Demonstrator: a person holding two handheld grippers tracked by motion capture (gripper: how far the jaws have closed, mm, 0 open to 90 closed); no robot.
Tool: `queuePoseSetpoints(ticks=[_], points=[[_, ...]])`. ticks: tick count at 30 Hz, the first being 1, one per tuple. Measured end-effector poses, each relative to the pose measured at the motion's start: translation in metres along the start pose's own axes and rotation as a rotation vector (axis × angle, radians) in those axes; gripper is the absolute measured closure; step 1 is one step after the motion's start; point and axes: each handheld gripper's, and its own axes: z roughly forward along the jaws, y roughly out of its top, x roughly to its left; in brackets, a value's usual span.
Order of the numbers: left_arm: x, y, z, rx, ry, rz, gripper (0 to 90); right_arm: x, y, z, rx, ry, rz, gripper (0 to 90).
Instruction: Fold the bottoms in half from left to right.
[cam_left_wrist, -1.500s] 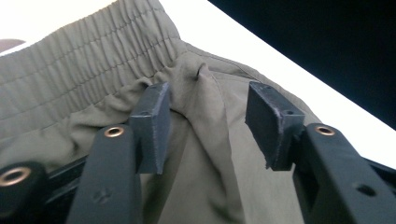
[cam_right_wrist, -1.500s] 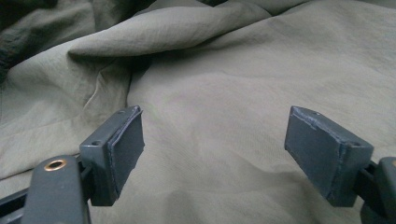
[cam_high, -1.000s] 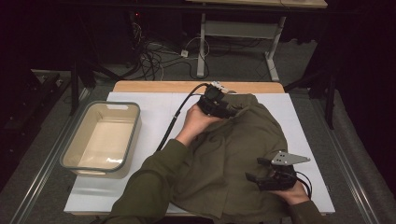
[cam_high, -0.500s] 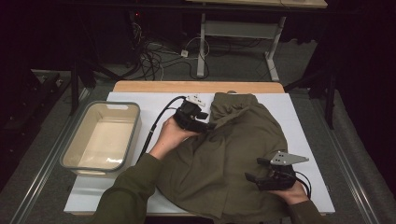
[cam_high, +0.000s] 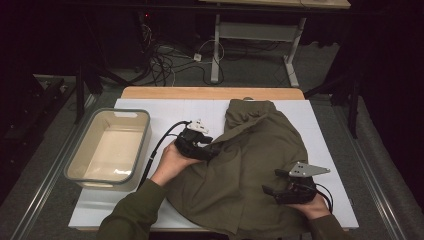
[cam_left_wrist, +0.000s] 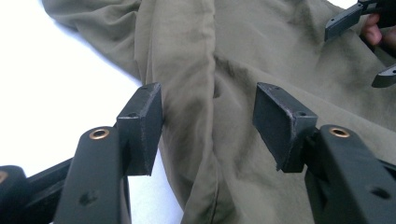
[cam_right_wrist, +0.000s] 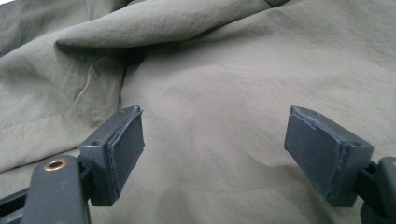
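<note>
Now olive garment lies spread on desk, soft, limp, light. Left gripper jaws half open astride raised fold, not pinching. Right gripper jaws wide over flat cloth. Best hold: fold ridge or hem.

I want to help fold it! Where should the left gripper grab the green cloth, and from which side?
Probably the raised fold along the green cloth's left edge. It stands up like a ridge between the left gripper's open jaws, so there is something to pinch. Come in from the white table side, jaws on either side of the ridge. The flat middle gives little to grip.
</note>
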Motion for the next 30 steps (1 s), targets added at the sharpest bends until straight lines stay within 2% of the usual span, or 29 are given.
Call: queuePoseSetpoints(ticks=[4, 9, 12, 19, 22, 23, 24, 28, 29, 30], points=[[0.002, -0.003, 0.001, 0.007, -0.001, -0.010, 45.9, 0.000, 0.000, 0.000, 0.000, -0.001, -0.001, 20.7], [0.001, -0.005, 0.002, -0.003, -0.022, -0.007, 74.5, 0.000, 0.000, 0.000, 0.000, 0.000, 0.000, 20.7], [-0.001, -0.004, 0.004, -0.010, -0.053, -0.016, 84.0, 0.000, 0.000, 0.000, 0.000, 0.000, -0.001, 20.7], [-0.011, 0.005, 0.006, -0.045, -0.111, -0.003, 84.9, 0.000, 0.000, 0.000, 0.002, -0.001, -0.002, 20.8], [-0.021, 0.016, 0.009, -0.077, -0.166, 0.010, 84.9, 0.000, 0.000, 0.001, 0.004, -0.001, -0.003, 20.7], [-0.021, 0.016, 0.009, -0.077, -0.166, 0.010, 84.9, 0.000, 0.000, 0.001, 0.004, -0.001, -0.003, 20.7], [-0.026, 0.021, 0.013, -0.089, -0.197, 0.012, 84.9, 0.000, 0.000, 0.001, 0.004, -0.001, -0.003, 20.7], [-0.037, 0.029, 0.029, -0.080, -0.248, 0.029, 85.7, 0.000, 0.000, 0.001, 0.003, -0.002, -0.003, 20.7], [-0.037, 0.029, 0.029, -0.080, -0.248, 0.029, 85.7, 0.000, 0.000, 0.000, 0.003, -0.002, -0.003, 20.7], [-0.042, 0.031, 0.039, -0.071, -0.276, 0.026, 85.7, 0.000, 0.000, 0.000, 0.003, -0.002, -0.002, 20.7]])
